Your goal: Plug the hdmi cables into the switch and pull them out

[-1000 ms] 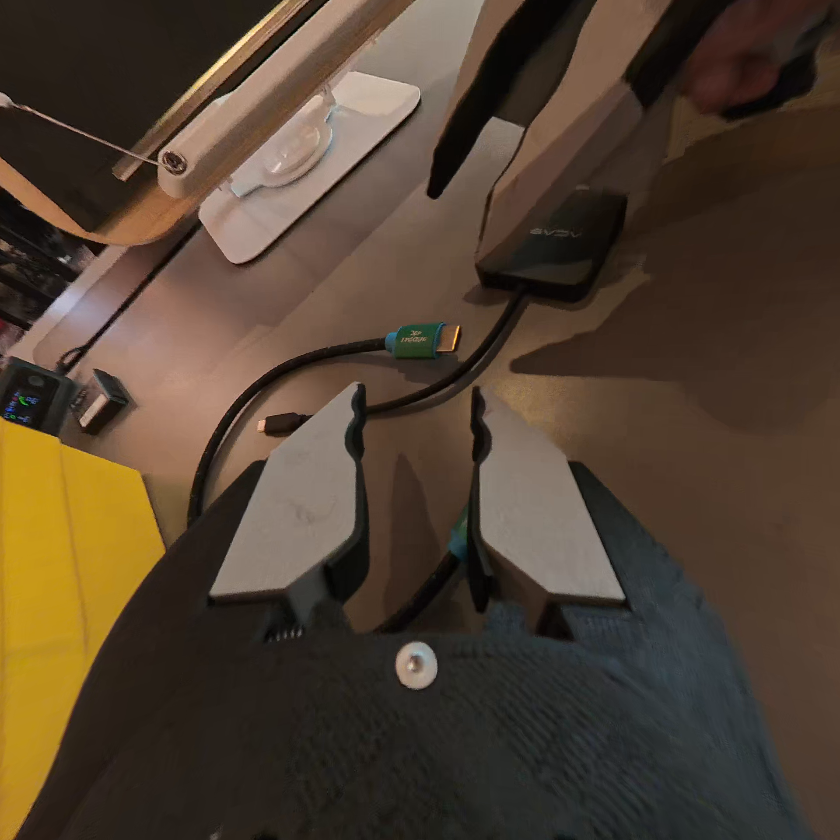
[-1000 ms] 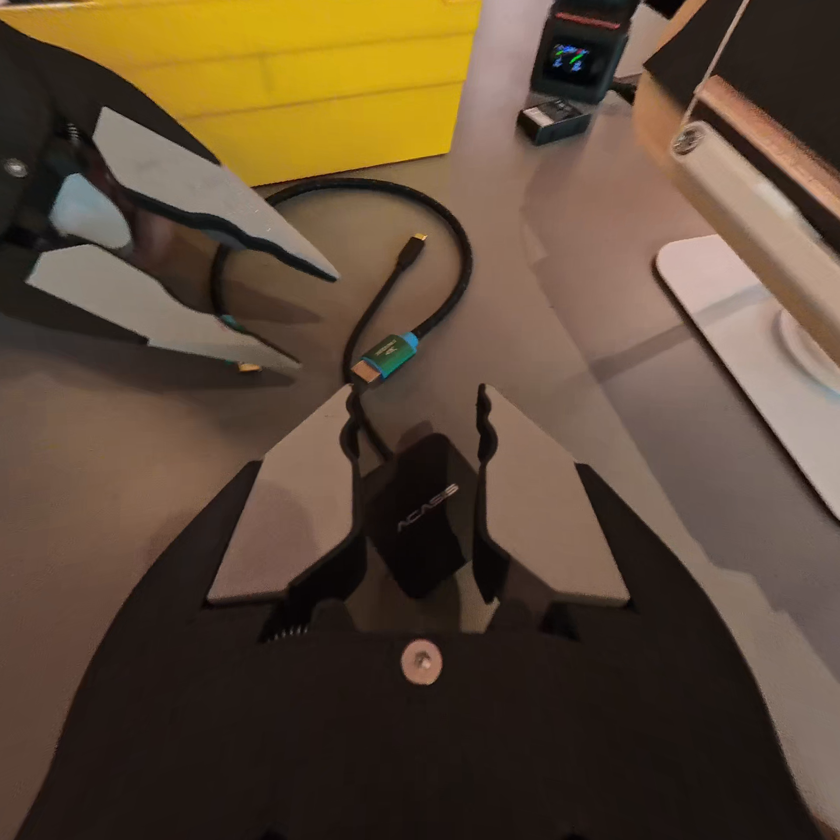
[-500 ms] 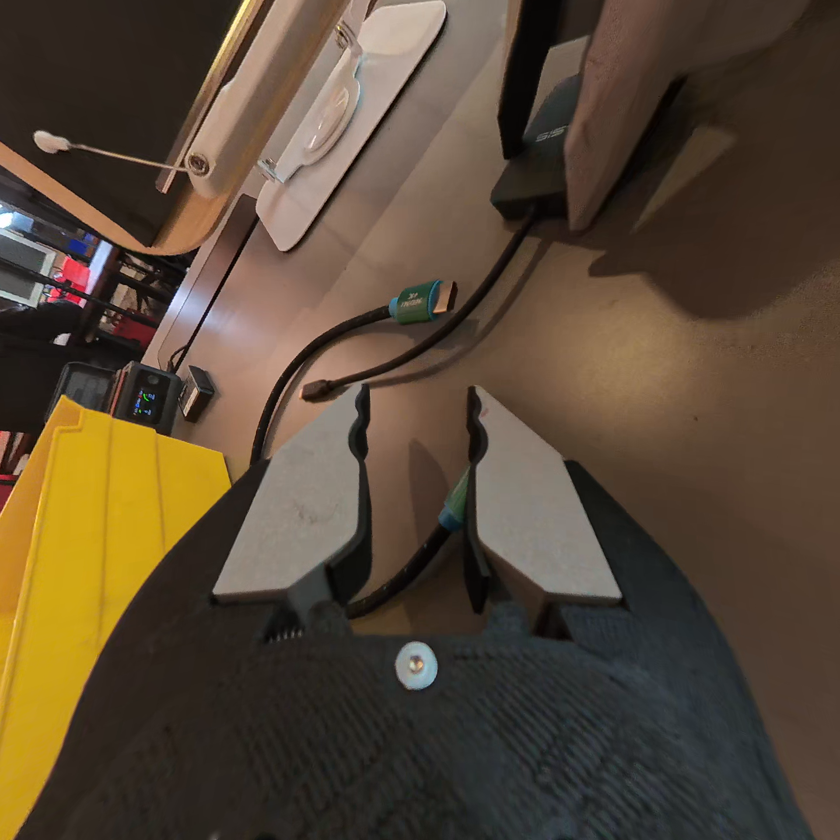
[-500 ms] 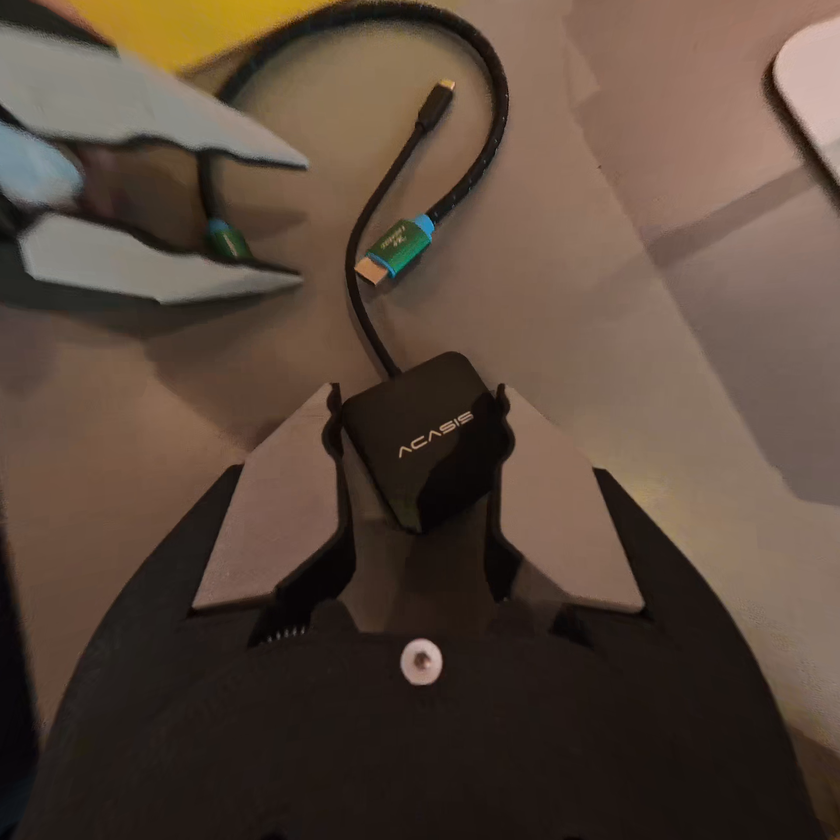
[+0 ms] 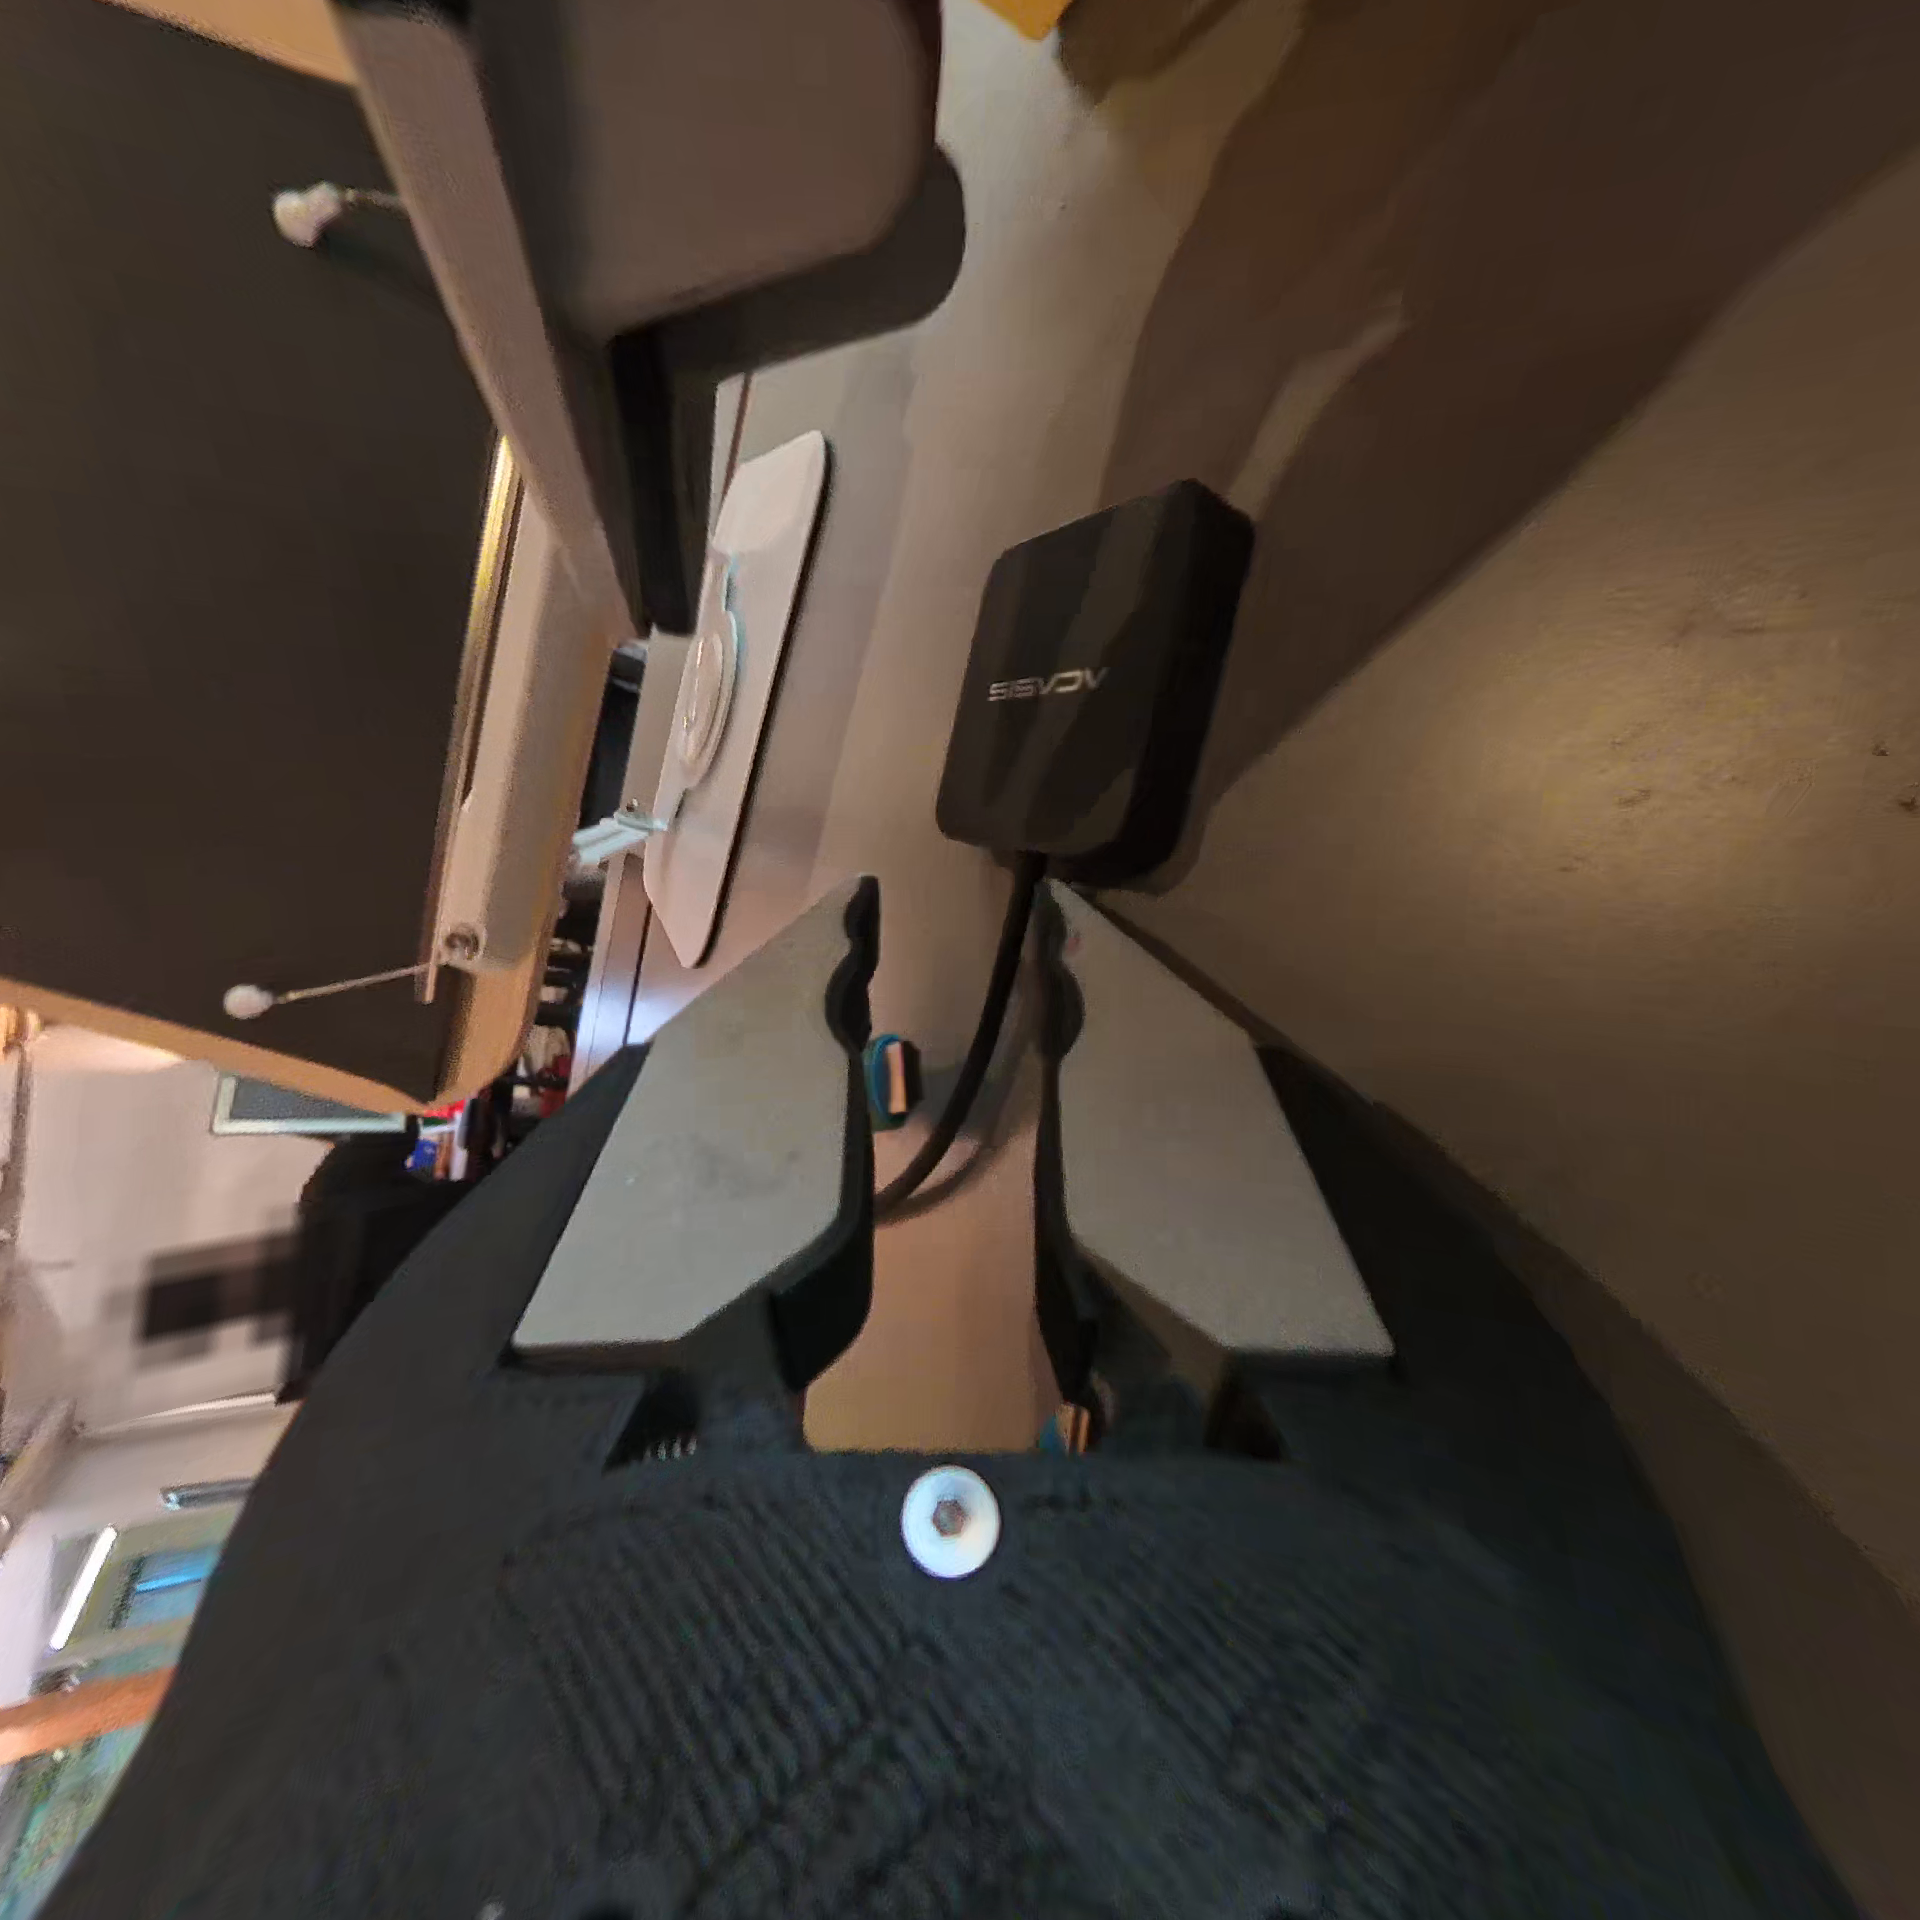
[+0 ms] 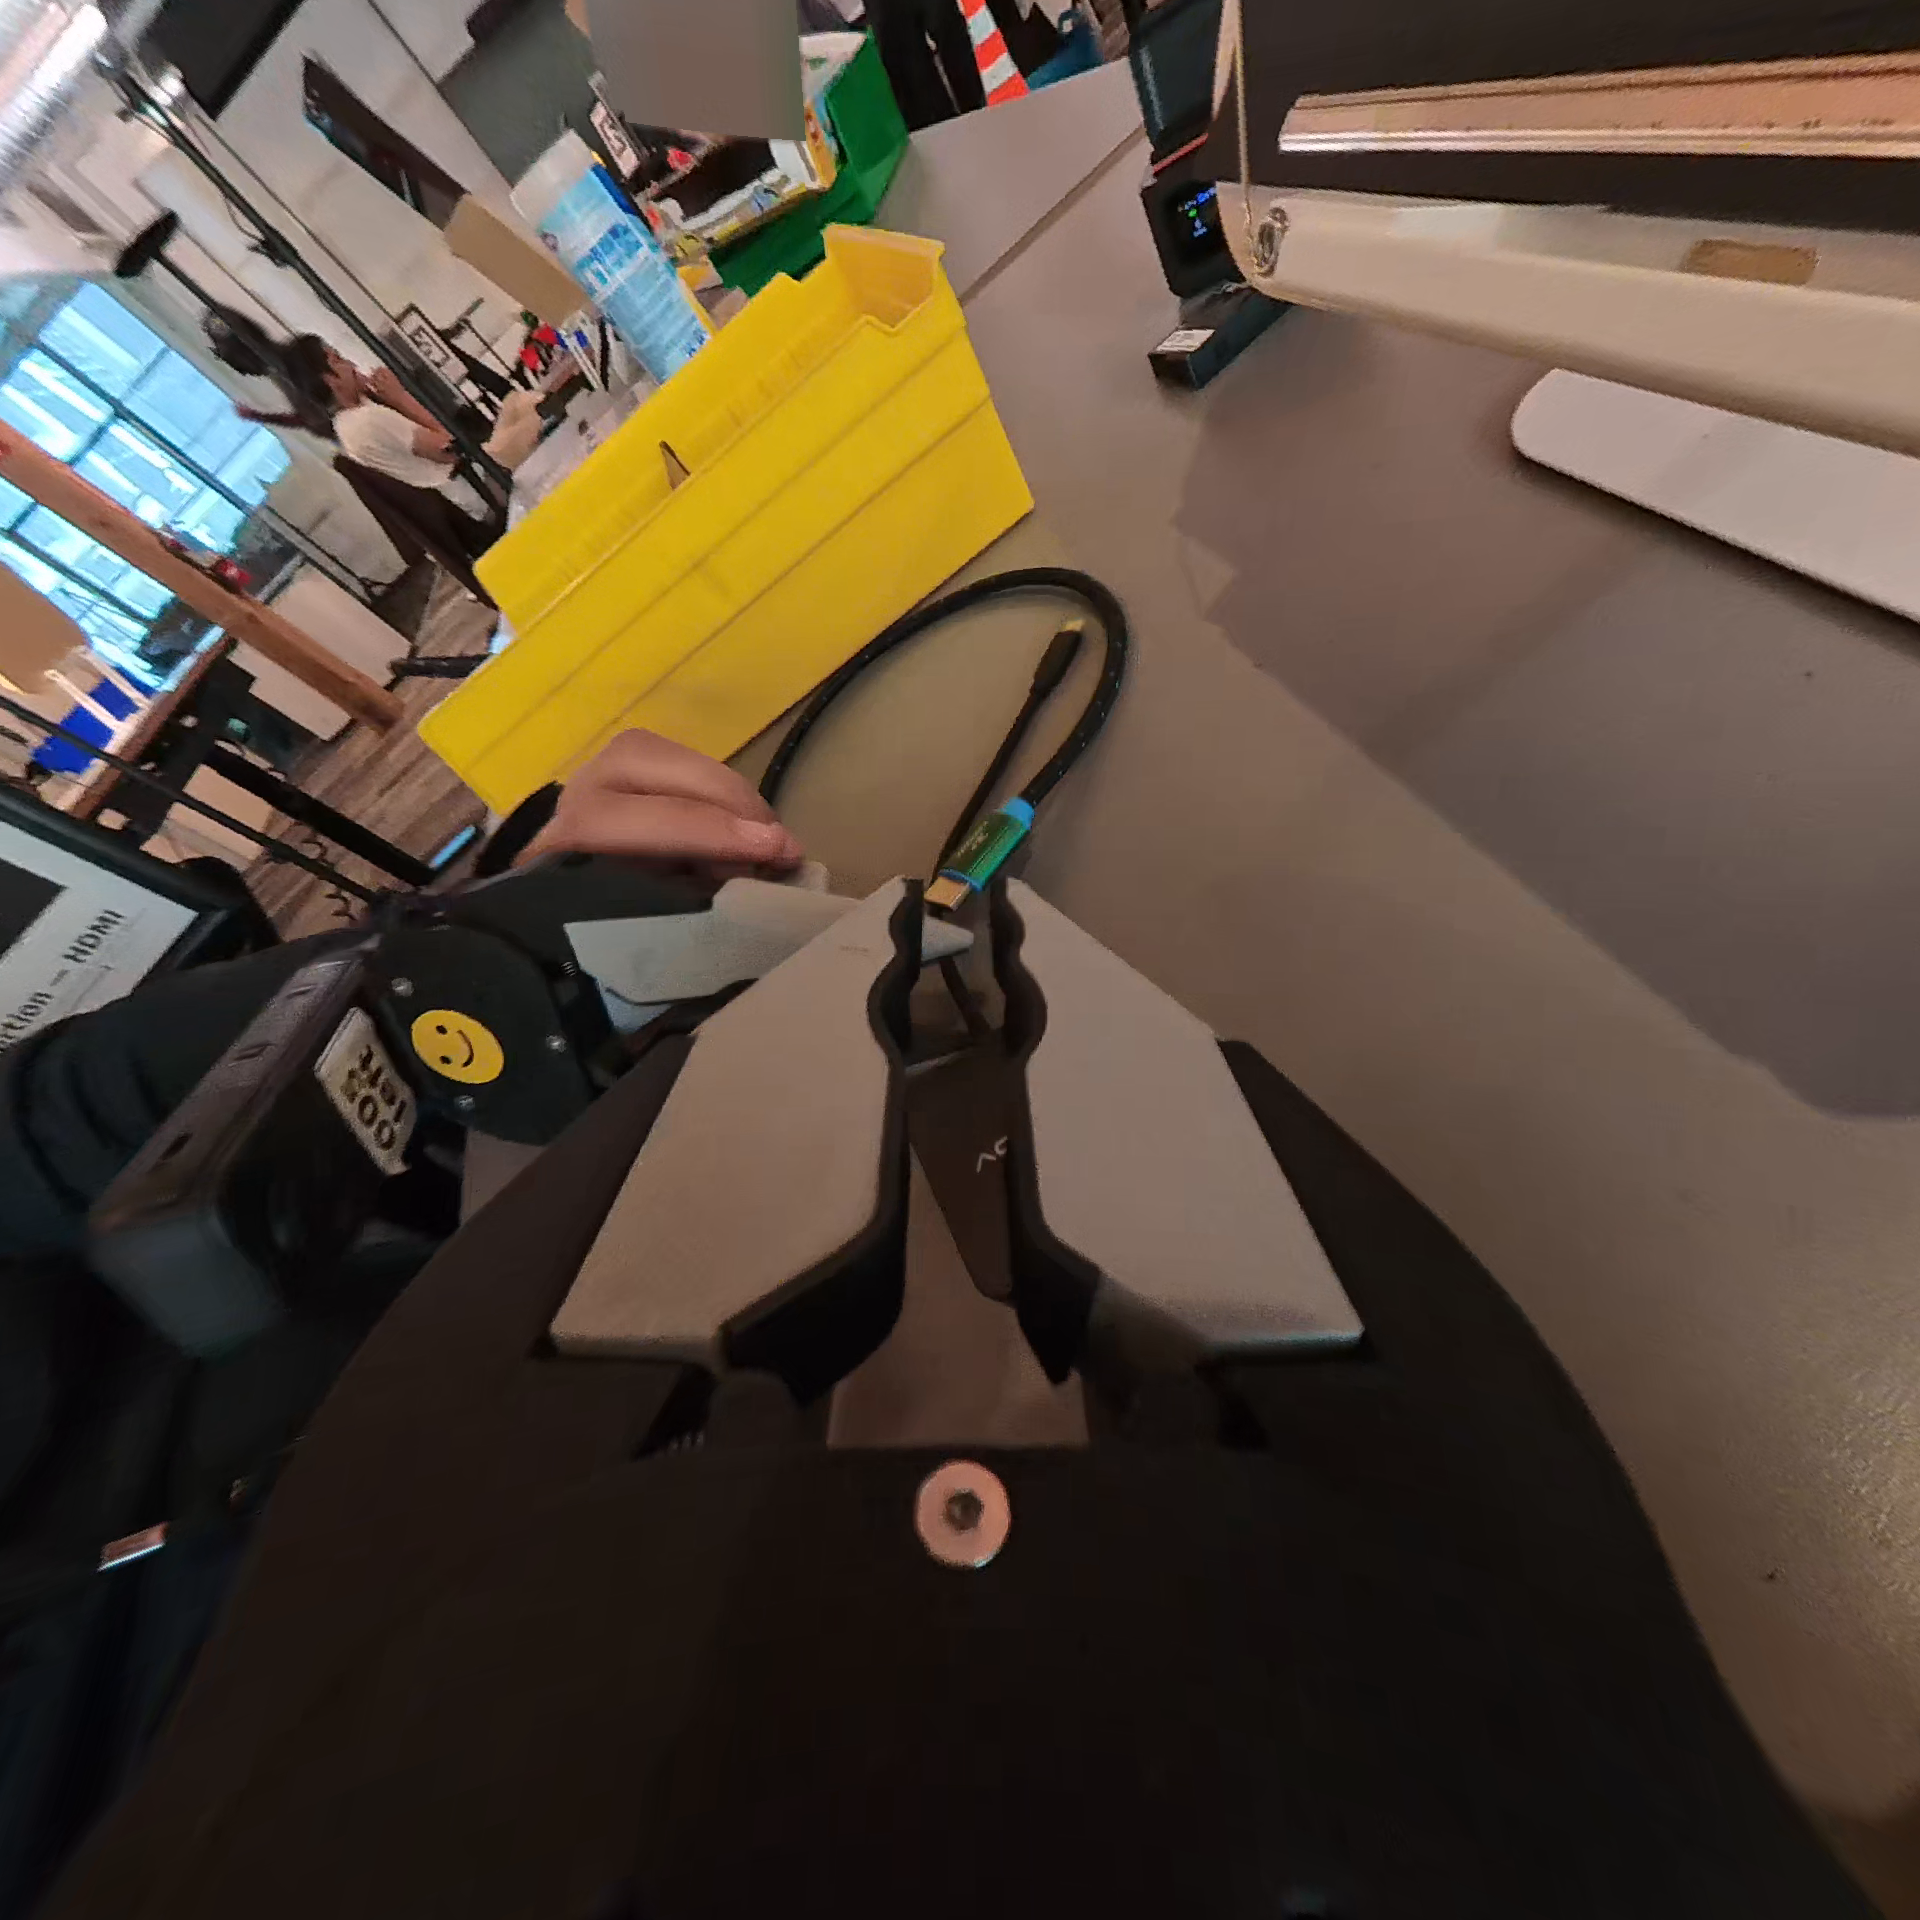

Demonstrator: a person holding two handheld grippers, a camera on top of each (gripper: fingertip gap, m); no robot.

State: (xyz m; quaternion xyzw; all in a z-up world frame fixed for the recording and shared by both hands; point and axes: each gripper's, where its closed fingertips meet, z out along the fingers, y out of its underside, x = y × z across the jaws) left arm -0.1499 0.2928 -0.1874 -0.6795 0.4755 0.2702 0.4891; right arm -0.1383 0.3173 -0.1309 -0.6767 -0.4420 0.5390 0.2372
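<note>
1. The right gripper (image 6: pixel 951 914) is clenched on the black switch (image 6: pixel 977 1174), holding it on edge between its fingers above the grey table (image 6: pixel 1455 935); in the left wrist view the same switch (image 5: pixel 1091 675) hangs ahead with its thin black lead (image 5: pixel 987 1039) trailing down
2. The left gripper (image 5: pixel 951 925) has its jaws apart with only that lead crossing the gap; a teal and gold plug tip shows low by its right finger, but whether it is gripped I cannot tell
3. One green HDMI plug (image 6: pixel 982 847) of the braided cable (image 6: pixel 1101 665) lies loose on the table, just beyond the right fingertips
4. Judging by this, no plug is seated yet: lining up, inserting and pulling out all remain
</note>
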